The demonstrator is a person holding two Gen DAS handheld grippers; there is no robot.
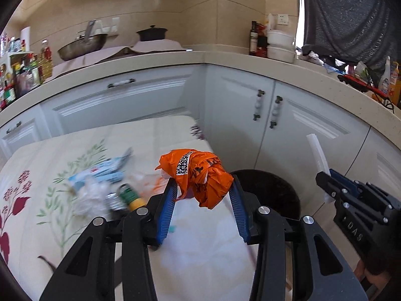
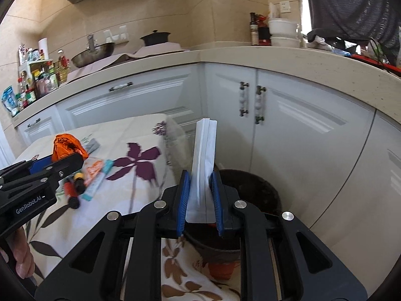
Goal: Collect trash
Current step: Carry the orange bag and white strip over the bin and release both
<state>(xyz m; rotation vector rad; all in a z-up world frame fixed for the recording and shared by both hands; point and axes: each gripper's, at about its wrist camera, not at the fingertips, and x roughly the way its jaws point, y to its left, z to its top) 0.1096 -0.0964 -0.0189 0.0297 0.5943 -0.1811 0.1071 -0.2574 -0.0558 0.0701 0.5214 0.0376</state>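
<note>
My left gripper (image 1: 203, 184) is shut on a crumpled orange plastic bag (image 1: 200, 175) and holds it above the table's right edge; the bag also shows in the right wrist view (image 2: 66, 146). My right gripper (image 2: 199, 175) is shut on a white flat pouch (image 2: 203, 165) that stands upright above a dark round trash bin (image 2: 253, 193). The bin also shows in the left wrist view (image 1: 270, 190), with the right gripper (image 1: 325, 175) and pouch (image 1: 317, 153) over it. More trash lies on the table: blue-white wrappers (image 1: 100, 173), a small bottle (image 1: 130, 195) and clear plastic.
The table has a floral cloth (image 1: 62, 175). White kitchen cabinets (image 1: 250, 92) and a beige counter (image 1: 200, 57) run behind, with a wok, a pot, bottles and white containers on it. On the table in the right wrist view lie a red pen-like item (image 2: 71, 190) and a teal wrapper (image 2: 96, 180).
</note>
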